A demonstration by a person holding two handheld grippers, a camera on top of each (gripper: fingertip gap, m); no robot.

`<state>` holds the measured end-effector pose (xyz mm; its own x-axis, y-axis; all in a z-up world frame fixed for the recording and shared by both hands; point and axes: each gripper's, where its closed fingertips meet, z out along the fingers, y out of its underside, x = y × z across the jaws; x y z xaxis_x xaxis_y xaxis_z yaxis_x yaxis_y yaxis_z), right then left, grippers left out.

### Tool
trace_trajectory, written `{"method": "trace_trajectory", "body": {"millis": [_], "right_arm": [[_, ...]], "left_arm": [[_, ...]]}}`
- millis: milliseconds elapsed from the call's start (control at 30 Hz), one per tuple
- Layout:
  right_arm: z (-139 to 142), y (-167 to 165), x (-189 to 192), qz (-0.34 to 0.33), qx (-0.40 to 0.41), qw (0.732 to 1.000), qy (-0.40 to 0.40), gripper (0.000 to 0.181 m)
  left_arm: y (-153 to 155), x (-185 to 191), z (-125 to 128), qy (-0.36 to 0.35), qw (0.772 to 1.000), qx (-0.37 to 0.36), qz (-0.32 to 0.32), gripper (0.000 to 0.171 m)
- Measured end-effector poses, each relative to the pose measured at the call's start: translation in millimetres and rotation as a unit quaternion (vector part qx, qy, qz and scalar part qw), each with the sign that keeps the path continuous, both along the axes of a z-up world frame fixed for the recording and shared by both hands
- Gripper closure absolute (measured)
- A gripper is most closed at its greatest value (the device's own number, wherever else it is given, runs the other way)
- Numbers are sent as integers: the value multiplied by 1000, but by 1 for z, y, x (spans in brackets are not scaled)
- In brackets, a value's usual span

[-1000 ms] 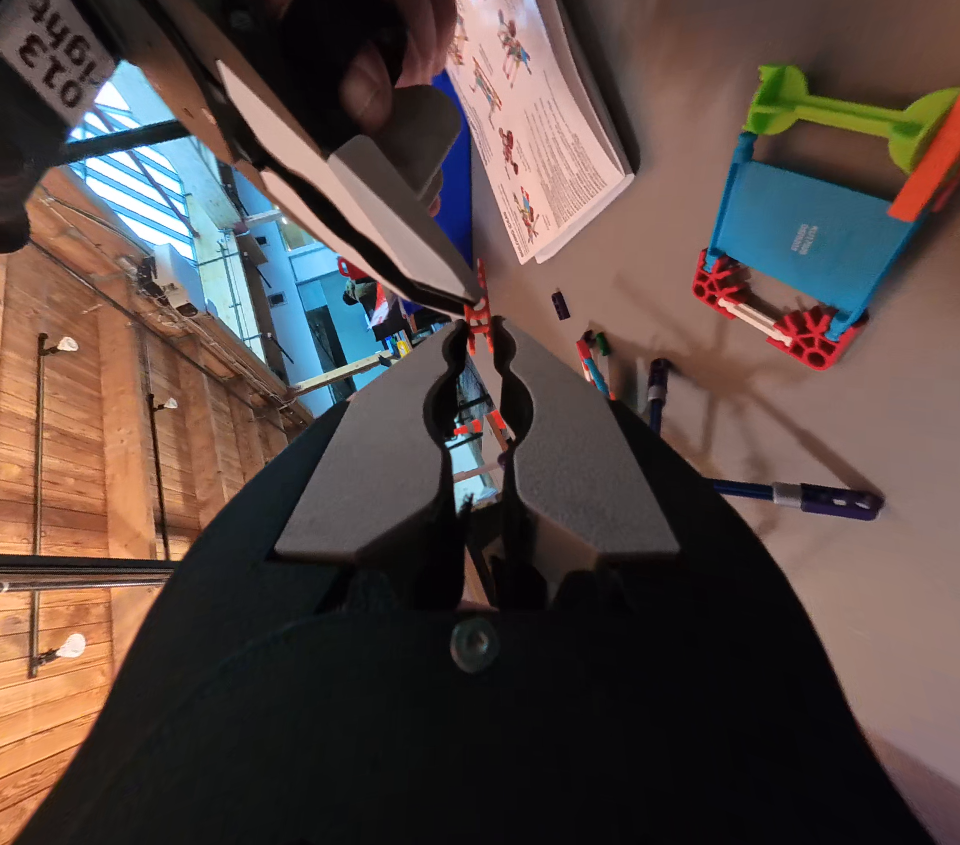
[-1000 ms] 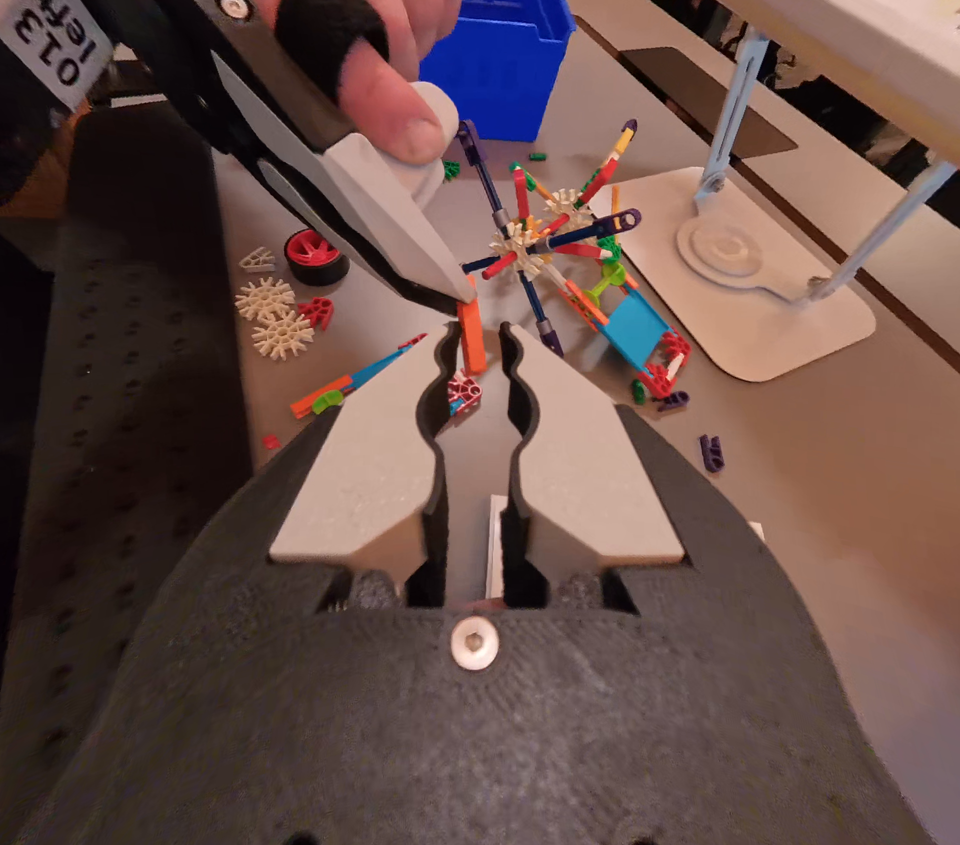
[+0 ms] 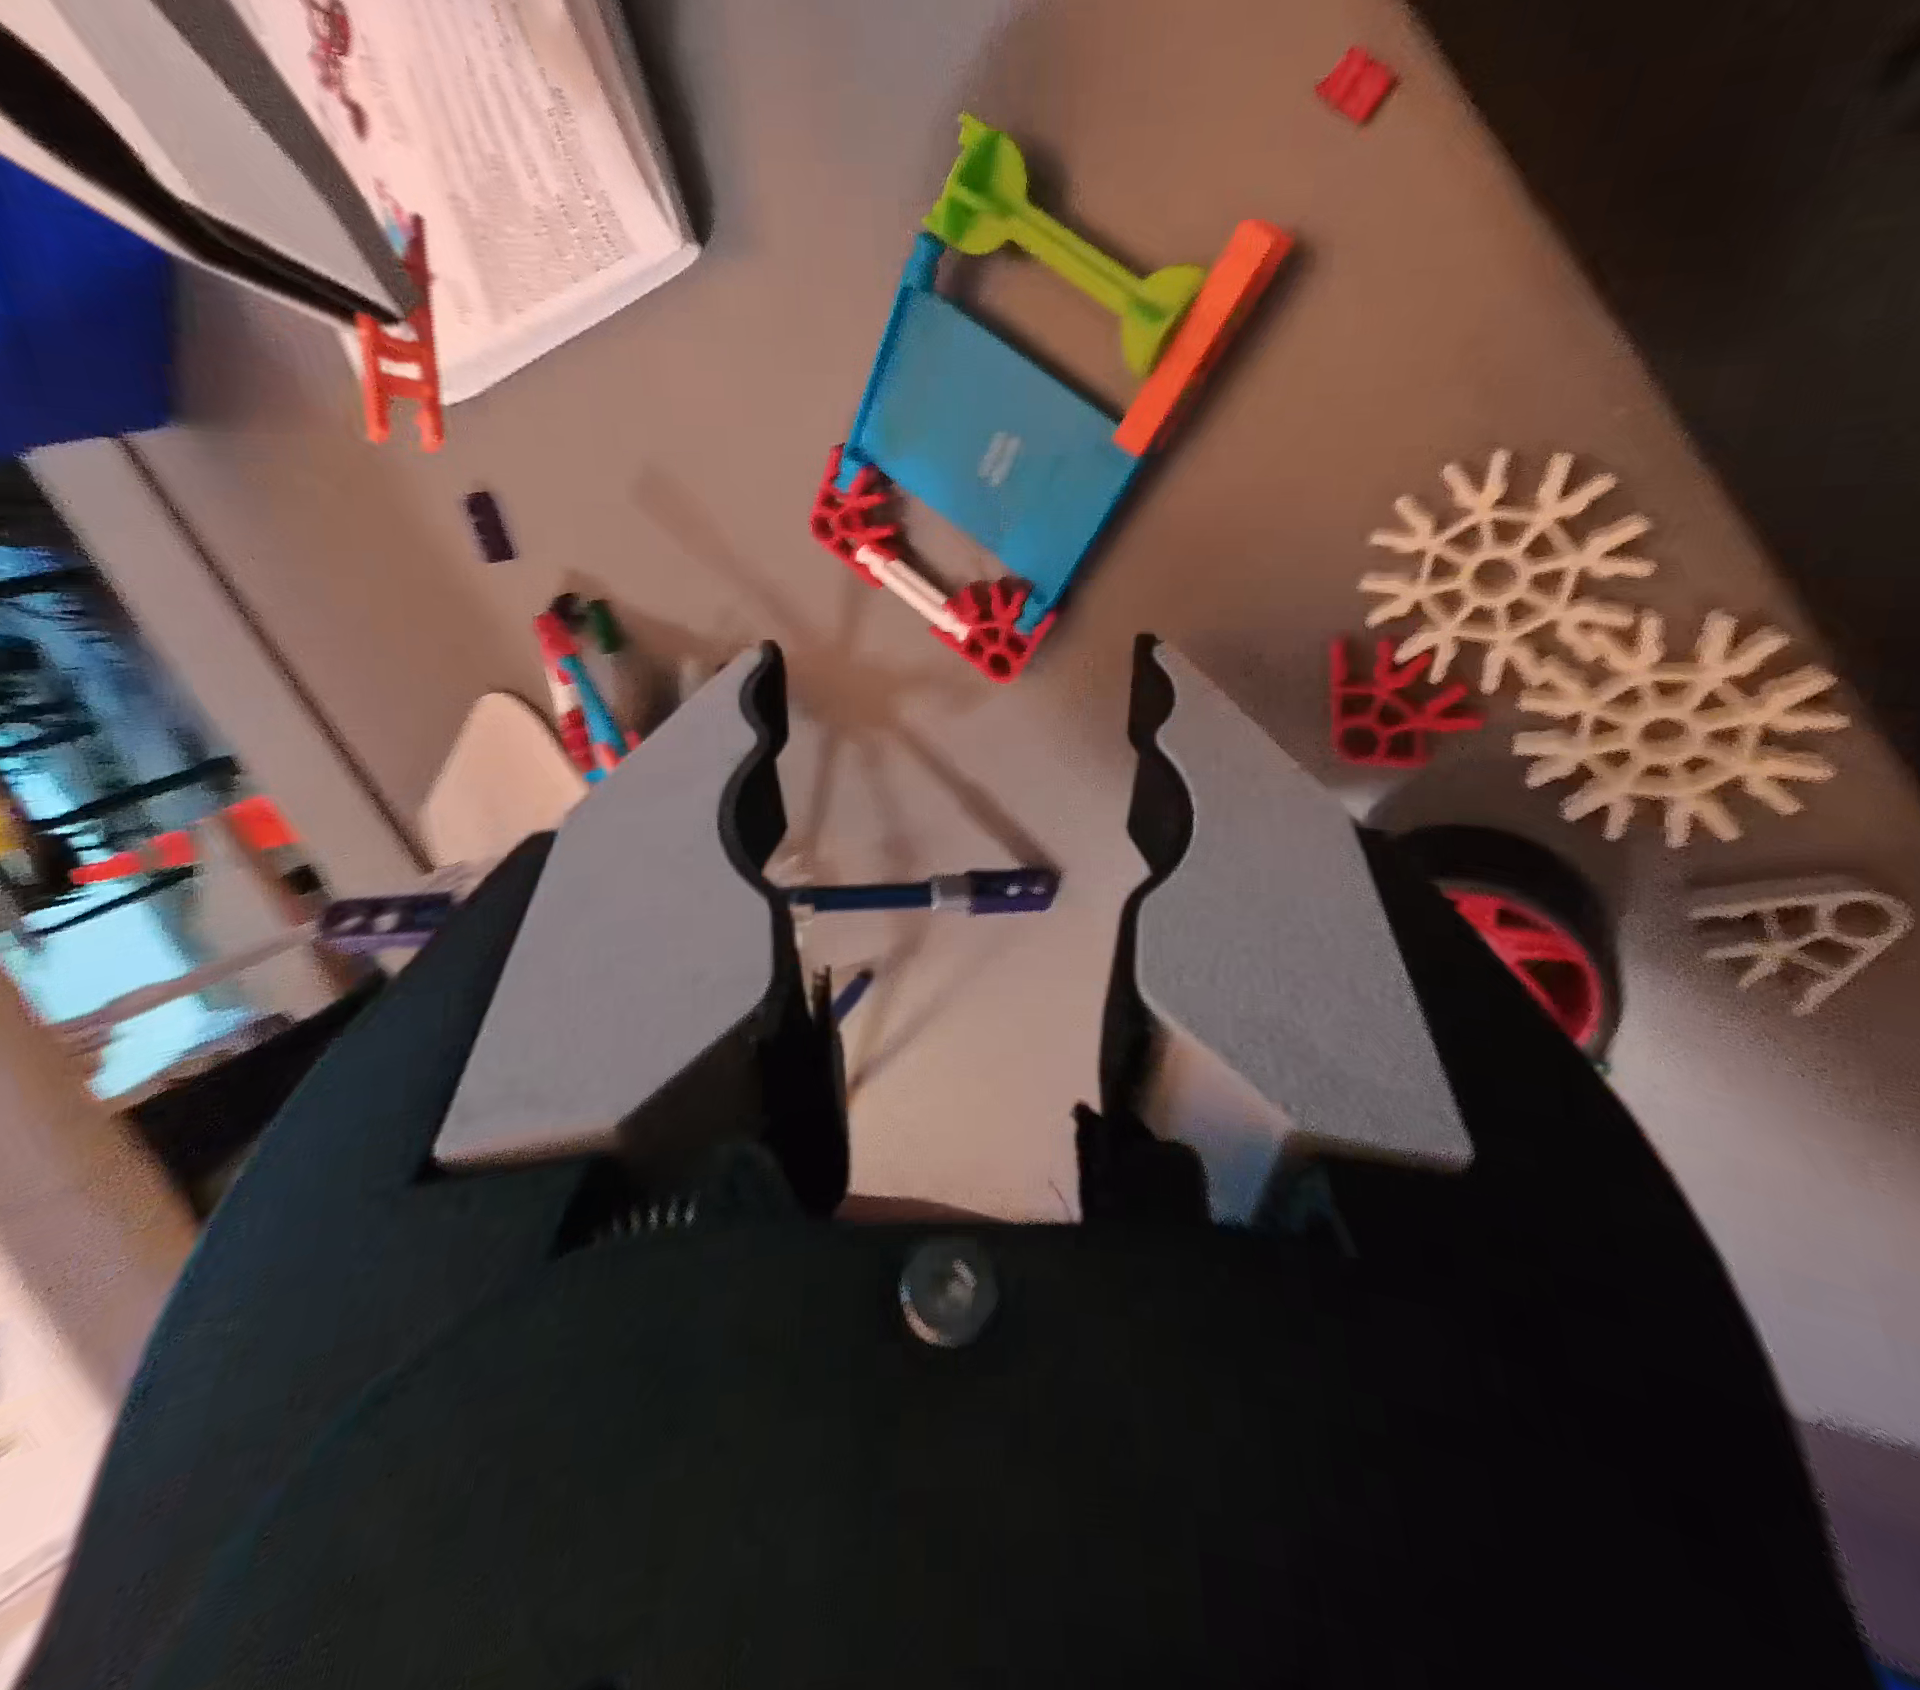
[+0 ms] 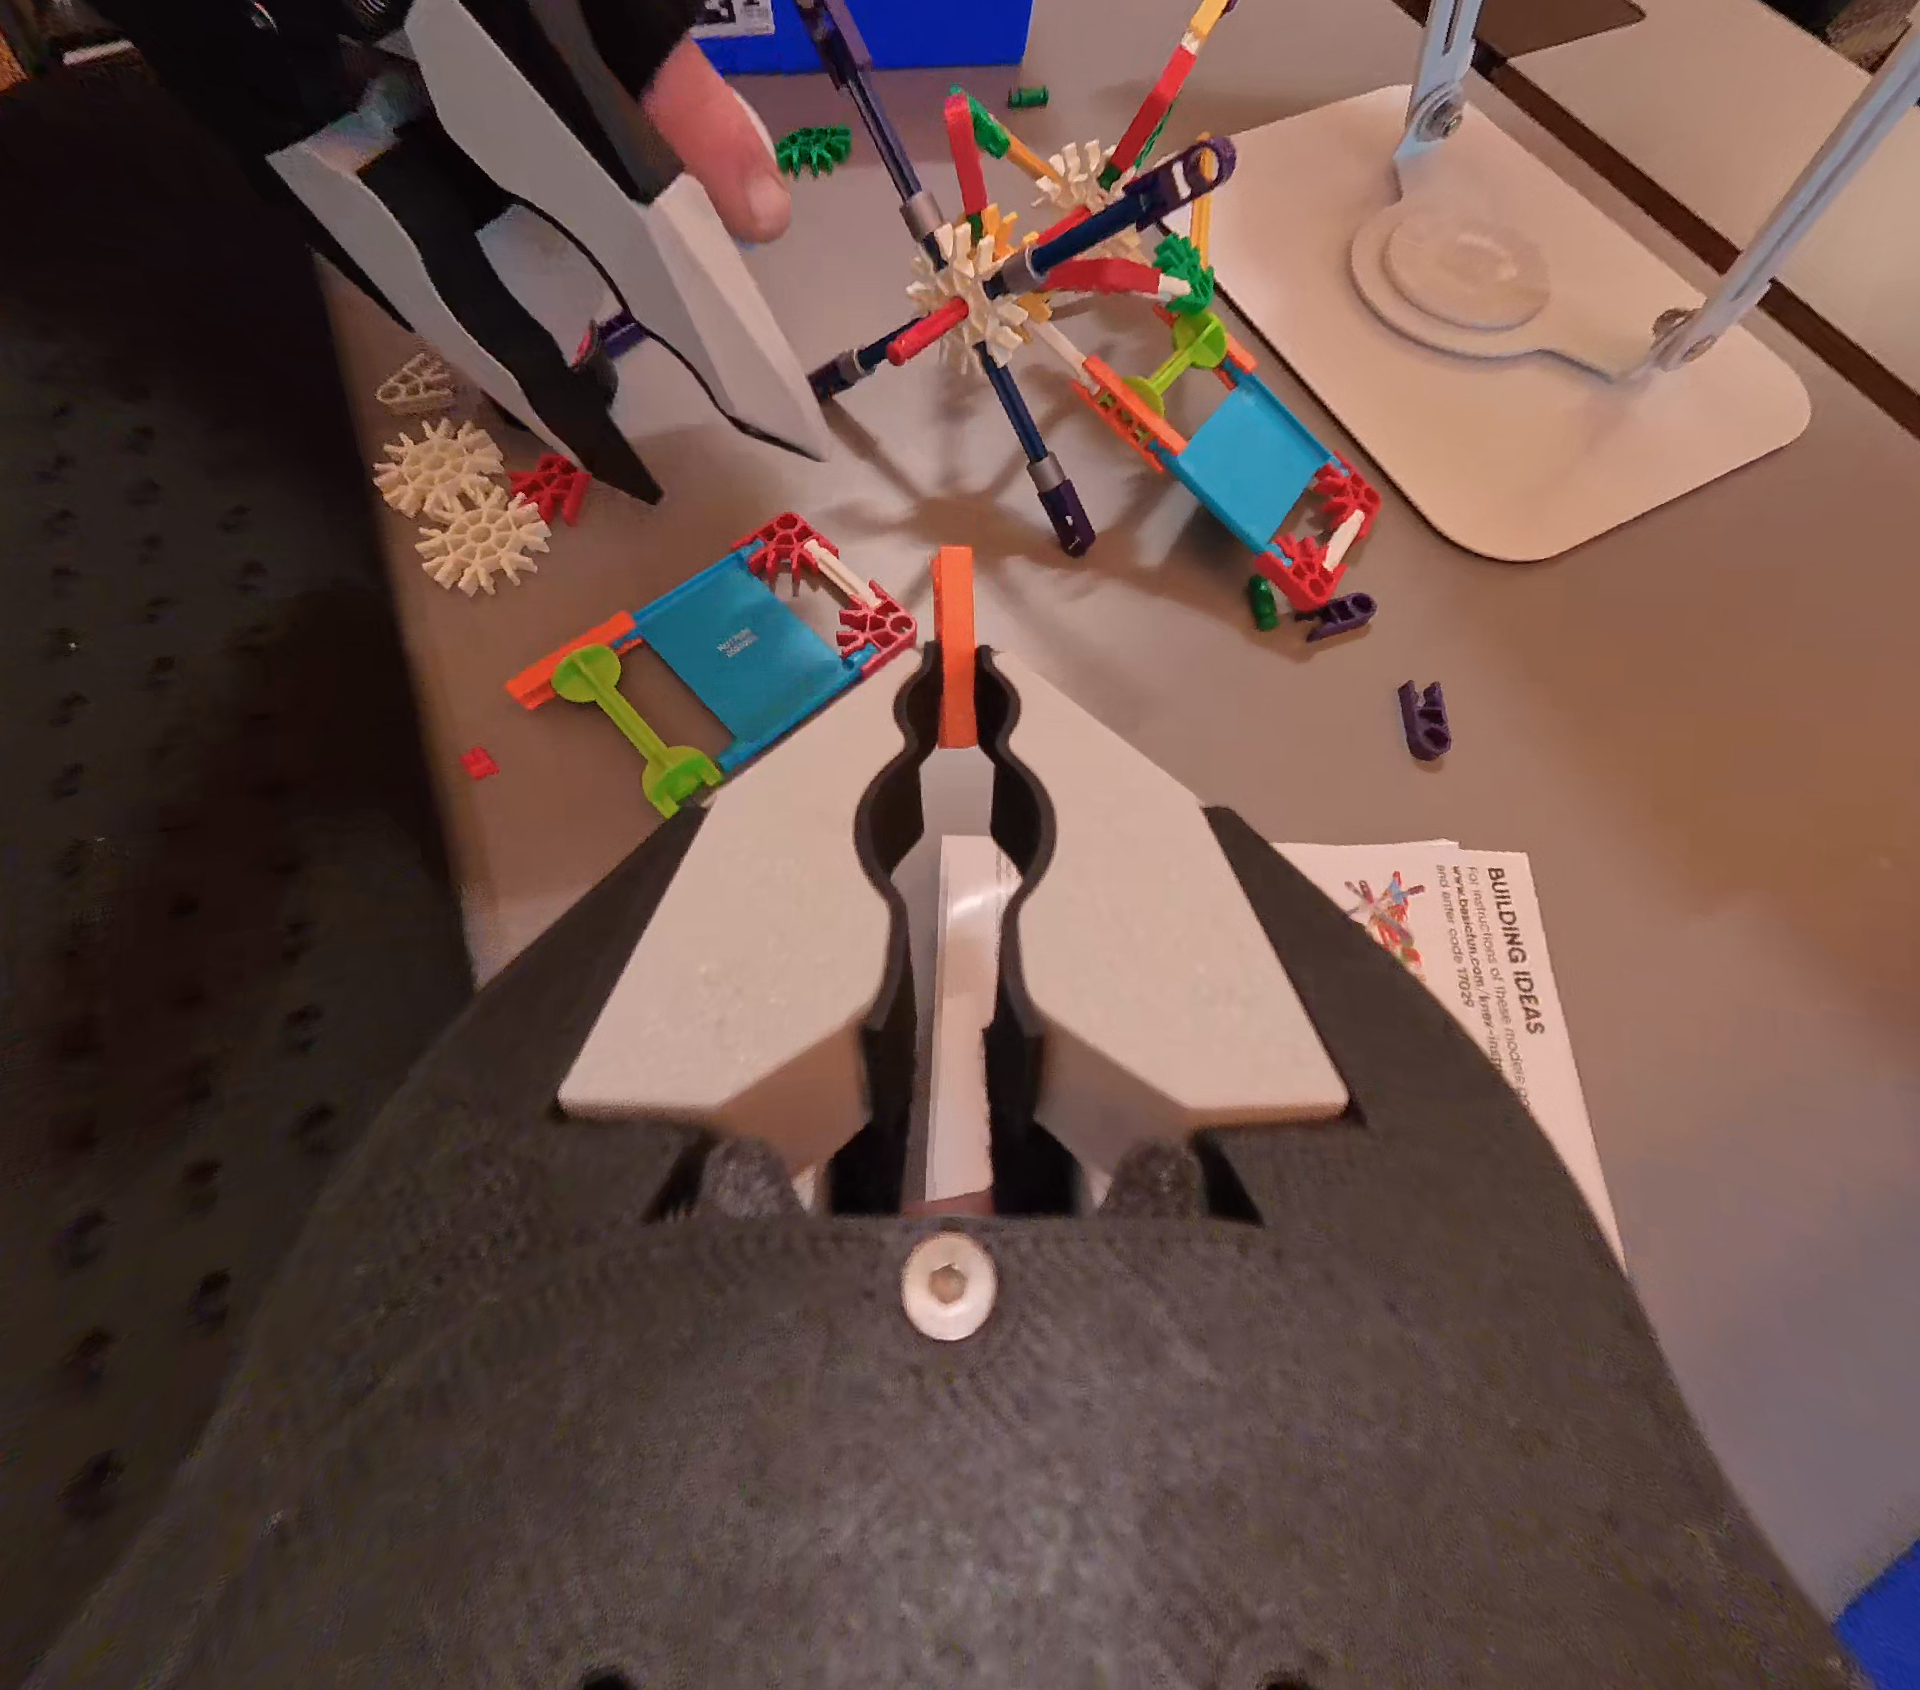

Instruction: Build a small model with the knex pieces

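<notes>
My right claw [image 4: 954,653] is clenched on a short orange connector piece [image 4: 954,653], pinched edge-on at the very tips so that most of it sticks out ahead and its free end stays clear for fitting to something. Just ahead and to the left of that claw, flat on the grey surface [image 4: 1558,705], lies a small frame with a blue panel [image 4: 743,648]; red corner connectors and a lime-green rod hold it in a rectangle, so it rests stable. Farther ahead stands a spoked model [image 4: 971,290] with a second blue panel frame attached at its right. My left claw [image 3: 954,674] is released, its jaws well apart with nothing between them, hovering over the blue panel frame [image 3: 987,445]. To its right sit two cream snowflake connectors [image 3: 1600,643], touching each other, and a red-hubbed wheel [image 3: 1527,954]. An instruction booklet [image 4: 1475,944] lies beside my right claw.
</notes>
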<state>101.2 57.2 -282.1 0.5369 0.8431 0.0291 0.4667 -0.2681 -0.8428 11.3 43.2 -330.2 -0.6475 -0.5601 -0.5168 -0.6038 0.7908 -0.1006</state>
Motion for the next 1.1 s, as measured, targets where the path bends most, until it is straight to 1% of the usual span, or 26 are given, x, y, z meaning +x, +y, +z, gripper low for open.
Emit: {"method": "trace_trajectory", "body": {"millis": [67,167,200,300,400,433,467,533,600,667,733,767,800,900,1033,1100], "right_arm": [[0,0,1,0,0,1000,2,178],[0,1,2,-1,-3,1000,6,178],[-2,1,3,-1,-6,1000,4,178],[-7,0,4,0,-17,1000,-2,178],[-11,-1,4,3,-26,1000,-8,178],[-12,-1,4,4,-27,1000,-10,178],[-13,-2,4,5,-28,1000,-11,178],[-14,-2,4,6,-29,999,-14,177],[-16,-3,4,8,-31,999,-18,178],[-17,-4,4,10,-35,999,-19,177],[-19,-5,3,12,-40,999,-22,178],[-21,-6,4,13,-44,999,-23,178],[-22,-7,4,13,-47,998,-25,178],[-23,-7,5,12,-50,998,-26,178],[-25,-7,5,13,-52,998,-29,177],[-26,-7,4,15,-54,998,-31,177]], "left_arm": [[-5,1,-8,6,999,-43,18,106],[-10,2,-21,23,997,-70,37,110],[-10,5,-22,19,995,-79,53,118],[-8,10,-23,15,990,-94,100,121],[-21,9,-28,20,977,-150,148,137],[-27,8,-27,22,975,-161,149,132],[-29,9,-25,17,978,-155,141,124],[-21,8,-17,5,984,-122,129,121],[-13,2,-15,12,985,-113,132,122],[-4,5,-14,-3,988,-93,124,127],[0,5,-20,6,992,-70,110,130],[1,4,-24,13,992,-60,107,136],[-1,5,-27,15,992,-66,109,148],[-5,4,-30,19,986,-88,138,158],[-8,-5,-30,12,979,-94,182,158],[-10,-15,-30,22,970,-94,224,158]]}}
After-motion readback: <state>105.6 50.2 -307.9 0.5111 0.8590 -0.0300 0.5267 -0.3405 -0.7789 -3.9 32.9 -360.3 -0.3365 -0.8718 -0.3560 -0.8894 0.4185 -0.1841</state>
